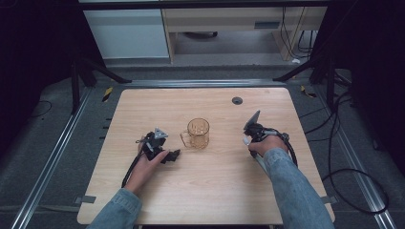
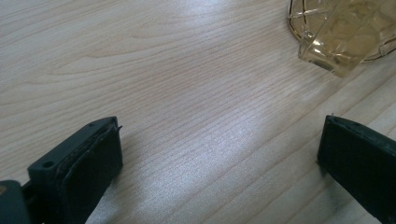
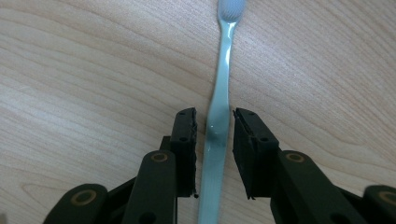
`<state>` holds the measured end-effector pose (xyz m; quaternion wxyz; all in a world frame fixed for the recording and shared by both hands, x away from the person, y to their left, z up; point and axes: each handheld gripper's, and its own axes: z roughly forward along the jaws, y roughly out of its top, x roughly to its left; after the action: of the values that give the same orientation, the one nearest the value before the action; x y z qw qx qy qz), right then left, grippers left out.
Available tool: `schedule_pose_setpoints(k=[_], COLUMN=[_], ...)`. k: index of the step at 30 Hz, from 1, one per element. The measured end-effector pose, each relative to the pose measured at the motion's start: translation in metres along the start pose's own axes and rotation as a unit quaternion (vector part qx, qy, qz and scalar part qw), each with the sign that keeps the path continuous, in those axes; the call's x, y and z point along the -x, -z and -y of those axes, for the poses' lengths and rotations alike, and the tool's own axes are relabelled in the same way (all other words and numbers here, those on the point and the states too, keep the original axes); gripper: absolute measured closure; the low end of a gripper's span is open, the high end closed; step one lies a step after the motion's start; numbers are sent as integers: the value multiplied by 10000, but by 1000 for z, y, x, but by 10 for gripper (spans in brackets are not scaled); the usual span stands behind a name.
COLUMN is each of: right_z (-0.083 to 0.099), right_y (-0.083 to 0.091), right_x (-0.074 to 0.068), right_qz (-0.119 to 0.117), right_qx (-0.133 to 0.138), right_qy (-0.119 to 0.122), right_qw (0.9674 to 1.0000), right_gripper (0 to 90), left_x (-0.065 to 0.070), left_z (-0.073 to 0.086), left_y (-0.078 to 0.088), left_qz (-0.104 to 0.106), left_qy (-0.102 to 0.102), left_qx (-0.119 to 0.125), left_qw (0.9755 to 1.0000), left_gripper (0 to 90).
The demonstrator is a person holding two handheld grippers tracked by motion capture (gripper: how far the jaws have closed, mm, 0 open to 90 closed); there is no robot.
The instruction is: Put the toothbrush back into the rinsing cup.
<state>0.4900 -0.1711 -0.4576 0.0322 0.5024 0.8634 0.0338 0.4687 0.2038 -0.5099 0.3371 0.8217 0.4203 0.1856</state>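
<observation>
The right tool (image 3: pixel 214 154) straddles the toothbrush (image 3: pixel 219 93) on the counter (image 1: pixel 215 191), jaws narrowed but not yet gripping; lifting it toward the cup (image 1: pixel 197 133) remains, left tool (image 2: pixel 219 158) open.

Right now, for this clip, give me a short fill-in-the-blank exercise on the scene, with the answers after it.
1. The right gripper has its jaws on either side of a pale green ____.
2. The cup on the table is clear and tinted ____.
3. The left gripper has its jaws wide ____, with bare wood between them.
4. In the high view, the cup's handle points toward the ____ gripper.

Missing words: toothbrush; amber; open; left
</observation>
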Motion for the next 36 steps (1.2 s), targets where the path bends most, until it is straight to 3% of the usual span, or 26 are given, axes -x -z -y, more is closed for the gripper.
schedule_pose_setpoints(k=[24,36], right_z=[-6,-6], right_y=[-10,-7], right_x=[3,6], right_qz=[-57,-117], right_qx=[-179,-104], right_qy=[-72,-25], right_qw=[9998,9999], right_gripper=[747,788], left_x=[0,0], left_z=[0,0], left_y=[0,0], left_qz=[2,-4], left_qy=[-3,-22], left_qx=[0,0], left_qw=[10000,10000], left_gripper=[0,0])
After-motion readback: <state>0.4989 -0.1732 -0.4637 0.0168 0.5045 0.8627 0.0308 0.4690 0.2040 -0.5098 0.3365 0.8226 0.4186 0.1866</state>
